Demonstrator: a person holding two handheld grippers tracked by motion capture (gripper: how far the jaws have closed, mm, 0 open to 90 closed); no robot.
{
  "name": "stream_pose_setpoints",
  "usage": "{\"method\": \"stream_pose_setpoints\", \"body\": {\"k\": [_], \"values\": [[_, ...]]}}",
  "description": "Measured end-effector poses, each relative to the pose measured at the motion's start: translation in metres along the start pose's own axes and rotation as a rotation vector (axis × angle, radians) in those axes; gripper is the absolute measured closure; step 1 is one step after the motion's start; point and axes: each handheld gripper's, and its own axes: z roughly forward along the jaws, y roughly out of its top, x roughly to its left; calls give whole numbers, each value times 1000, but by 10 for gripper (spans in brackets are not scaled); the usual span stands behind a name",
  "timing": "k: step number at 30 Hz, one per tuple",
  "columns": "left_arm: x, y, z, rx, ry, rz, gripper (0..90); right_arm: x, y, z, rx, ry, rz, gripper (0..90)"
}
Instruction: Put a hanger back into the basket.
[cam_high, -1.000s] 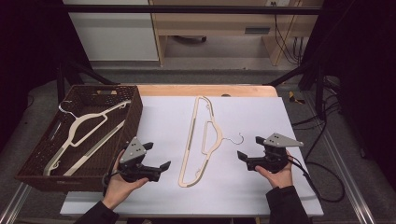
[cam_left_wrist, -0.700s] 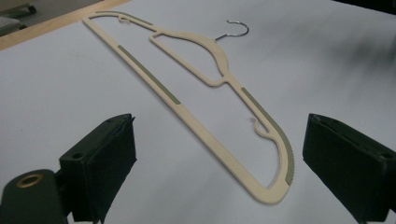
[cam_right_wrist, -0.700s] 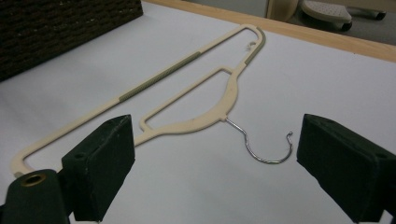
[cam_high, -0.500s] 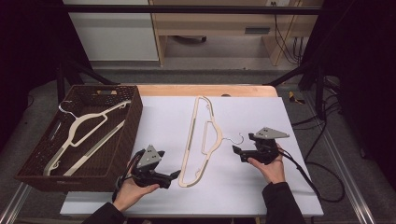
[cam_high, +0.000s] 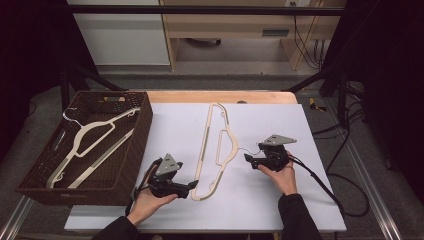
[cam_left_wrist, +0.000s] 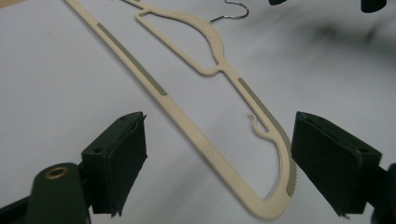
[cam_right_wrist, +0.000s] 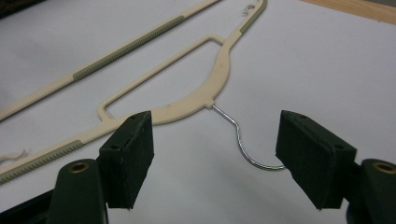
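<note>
Two-handed pickup of the hanger: both grippers closing in, nothing gripped yet.

The cream plastic clothes hanger with a thin wire hook (cam_high: 212, 150) lies flat on the white table sheet (cam_high: 310, 200), right of the dark woven basket (cam_high: 142, 130). The left gripper (cam_high: 192, 186) brackets the near rounded end; the right gripper (cam_high: 248, 159) straddles the hook. Both sets of jaws have just been closing but stand wide, pads clear. Lower until the pads flank the plastic, close squarely, and lift level.
</note>
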Motion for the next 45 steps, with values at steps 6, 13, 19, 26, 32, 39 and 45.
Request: {"method": "stream_pose_setpoints", "body": {"k": [6, 13, 19, 26, 32, 39, 45], "values": [[-18, 17, 28, 39, -16, 10, 244, 1, 2, -10, -33, 19, -12, 214], [-36, 28, 68, 111, -37, 19, 389, 0, 4, -26, -77, 12, -5, 204], [-35, 26, 89, 189, -32, -10, 531, -2, 2, -35, -94, 6, 8, 201], [-43, 24, 99, 202, 44, -26, 633, -3, 1, -37, -96, 4, 15, 199], [-58, 27, 101, 232, 136, -27, 735, -1, 1, -35, -91, 11, 21, 191], [-57, 29, 101, 239, 140, -85, 761, 0, 0, -32, -78, 21, 15, 183], [-54, 30, 100, 243, 121, -108, 772, 0, -1, -30, -67, 28, 14, 180]]}}
